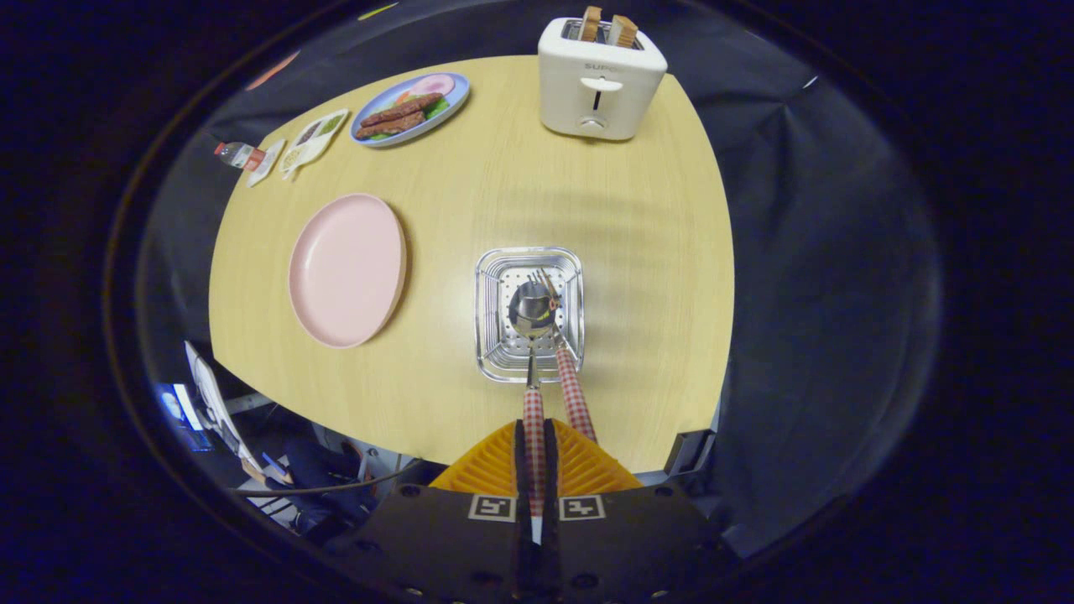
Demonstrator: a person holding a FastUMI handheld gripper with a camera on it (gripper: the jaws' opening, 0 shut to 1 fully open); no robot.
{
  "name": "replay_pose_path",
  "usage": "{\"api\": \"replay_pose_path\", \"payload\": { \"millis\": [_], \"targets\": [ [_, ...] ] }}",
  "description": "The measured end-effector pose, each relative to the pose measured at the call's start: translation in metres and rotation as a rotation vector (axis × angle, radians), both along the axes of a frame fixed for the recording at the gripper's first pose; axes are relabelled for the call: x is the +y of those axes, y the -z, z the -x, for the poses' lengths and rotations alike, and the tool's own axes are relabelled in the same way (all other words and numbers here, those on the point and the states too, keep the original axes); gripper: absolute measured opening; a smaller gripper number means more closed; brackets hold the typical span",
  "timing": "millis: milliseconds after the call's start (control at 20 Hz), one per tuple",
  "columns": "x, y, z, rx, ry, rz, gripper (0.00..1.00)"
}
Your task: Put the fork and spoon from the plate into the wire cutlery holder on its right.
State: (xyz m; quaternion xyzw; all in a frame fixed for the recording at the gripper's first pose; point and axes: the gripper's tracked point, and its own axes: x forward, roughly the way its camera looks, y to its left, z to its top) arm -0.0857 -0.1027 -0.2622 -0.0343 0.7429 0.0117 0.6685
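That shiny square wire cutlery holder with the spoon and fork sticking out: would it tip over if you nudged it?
Possibly. The shiny square wire cutlery holder looks light, being thin openwork metal. The red-checked spoon and red-checked fork lean out toward one side, adding leverage. The gripper, shut on the spoon's handle, could drag it along the smooth wooden table.

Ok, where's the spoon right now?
In the gripper view the spoon is clamped between the gripper fingers, its bowl down inside the wire cutlery holder, beside the fork and right of the pink plate.
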Motion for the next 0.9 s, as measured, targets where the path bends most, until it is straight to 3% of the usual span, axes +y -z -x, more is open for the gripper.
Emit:
{"api": "replay_pose_path", "payload": {
  "millis": [450,550,700,900],
  "targets": [
    [0.004,-0.007,-0.018,-0.044,0.006,-0.001,0.14],
    [0.006,-0.011,-0.021,-0.067,0.005,-0.009,0.30],
    [0.009,-0.020,-0.032,-0.138,0.002,-0.018,0.43],
    [0.013,-0.042,-0.057,-0.315,-0.026,-0.007,0.83]
  ]
}}
